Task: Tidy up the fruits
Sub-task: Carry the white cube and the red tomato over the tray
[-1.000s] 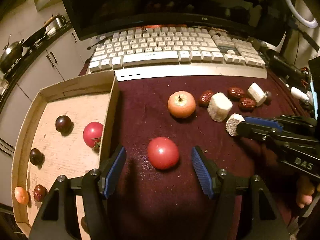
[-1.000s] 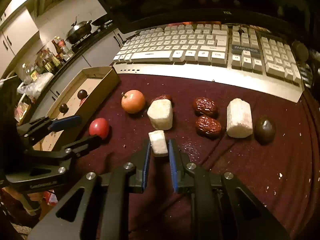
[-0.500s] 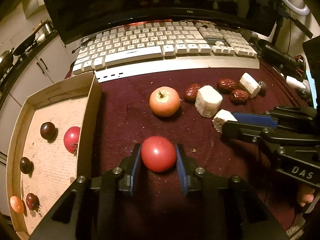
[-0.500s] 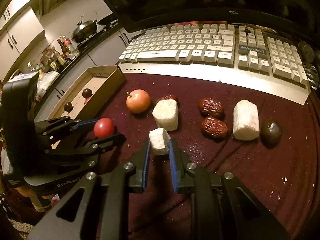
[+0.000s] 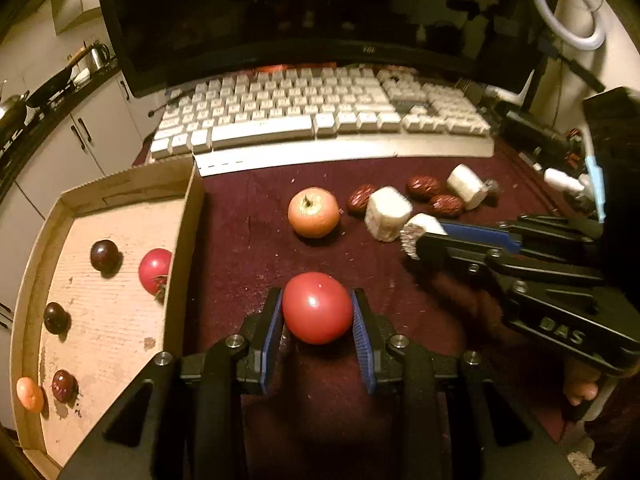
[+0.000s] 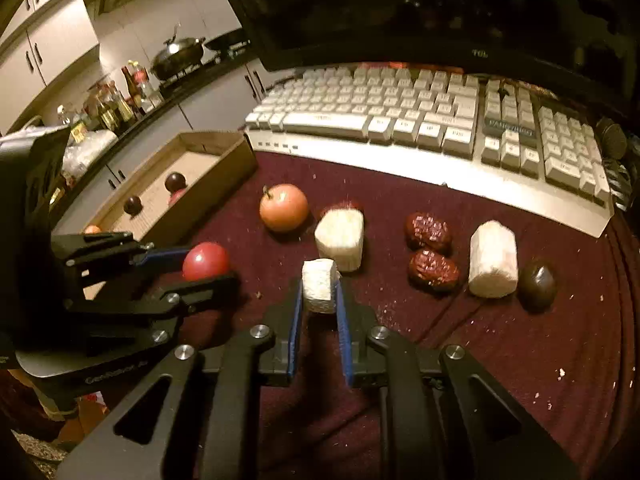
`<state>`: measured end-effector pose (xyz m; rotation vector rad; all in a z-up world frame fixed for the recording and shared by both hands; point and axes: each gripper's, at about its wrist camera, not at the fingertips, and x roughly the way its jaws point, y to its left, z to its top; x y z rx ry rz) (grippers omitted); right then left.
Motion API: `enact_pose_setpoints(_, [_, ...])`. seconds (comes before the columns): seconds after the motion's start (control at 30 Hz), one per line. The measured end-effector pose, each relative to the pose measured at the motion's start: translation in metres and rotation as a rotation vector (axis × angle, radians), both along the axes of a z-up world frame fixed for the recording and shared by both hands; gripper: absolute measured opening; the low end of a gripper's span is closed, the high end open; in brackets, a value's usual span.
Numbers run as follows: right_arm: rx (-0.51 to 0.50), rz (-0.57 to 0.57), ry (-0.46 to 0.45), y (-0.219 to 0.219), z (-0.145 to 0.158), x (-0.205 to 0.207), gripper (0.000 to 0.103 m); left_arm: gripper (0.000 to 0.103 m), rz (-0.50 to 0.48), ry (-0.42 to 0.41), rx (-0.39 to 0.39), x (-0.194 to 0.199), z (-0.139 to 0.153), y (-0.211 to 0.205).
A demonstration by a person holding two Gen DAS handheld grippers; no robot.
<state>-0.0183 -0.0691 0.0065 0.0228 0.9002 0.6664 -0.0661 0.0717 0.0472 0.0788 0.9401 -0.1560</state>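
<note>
Left wrist view: your left gripper [image 5: 317, 312] clamps tomato [image 5: 318, 307]; right gripper [image 6: 319, 294] clamps white chunk [image 6: 319, 285]. Risk: excess squeeze bruises tomato; grazing box wall [image 5: 188, 236] dislodges it.

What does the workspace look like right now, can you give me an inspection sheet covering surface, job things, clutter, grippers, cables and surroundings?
Surface: dark red cloth, crumbs scattered on it.
Job's things: cardboard tray at left holding small dark fruits and a red one; loose apple, red dates, white chunks and a dark fruit on the cloth.
Clutter: keyboard along the far edge.
Grippers: left gripper shut on the red tomato; right gripper shut on a small white chunk.
Cables: nothing seen clearly.
Surroundings: monitor behind the keyboard, ring light, kitchen counter with pans and bottles.
</note>
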Motion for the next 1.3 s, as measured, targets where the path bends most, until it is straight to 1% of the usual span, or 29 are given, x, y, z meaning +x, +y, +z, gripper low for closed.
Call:
enact_pose_setpoints(0.17, [0.044,-0.008,-0.013,-0.003,0.010,-0.005,0.018,0.033,-0.005,-0.063,-0.041,-0.022,0.020,0.006])
enact_pose_setpoints(0.3, [0.062,-0.010,-0.027,0.005,0.021,-0.011,0.018,0.033,0.030,-0.111,-0.037,-0.031,0.030,0.017])
enact_pose_setpoints(0.37, [0.076,-0.011,-0.038,0.011,0.029,-0.013,0.018,0.033,0.064,-0.133,-0.028,-0.035,0.033,0.027])
enact_pose_setpoints(0.5, [0.087,0.003,-0.053,0.031,0.044,-0.015,0.018,0.033,0.149,-0.151,-0.015,-0.038,0.033,0.055])
enact_pose_setpoints(0.63, [0.091,0.029,-0.052,0.058,0.054,-0.012,0.018,0.033,0.227,-0.167,0.006,-0.044,0.032,0.084])
enact_pose_setpoints(0.73, [0.083,0.048,-0.053,0.084,0.059,-0.012,0.018,0.033,0.269,-0.174,0.013,-0.048,0.031,0.101])
enact_pose_setpoints(0.83, [0.081,0.071,-0.046,0.108,0.059,-0.013,0.018,0.033,0.317,-0.180,0.039,-0.050,0.027,0.119])
enact_pose_setpoints(0.97, [0.068,0.097,-0.039,0.137,0.055,-0.016,0.018,0.033,0.348,-0.173,0.038,-0.051,0.021,0.136])
enact_pose_setpoints(1.07, [0.061,0.109,-0.028,0.152,0.051,-0.018,0.018,0.033,0.366,-0.169,0.046,-0.051,0.017,0.144])
enact_pose_setpoints(1.3, [0.037,0.125,-0.024,0.173,0.043,-0.022,0.017,0.033,0.398,-0.154,0.062,-0.048,0.007,0.156])
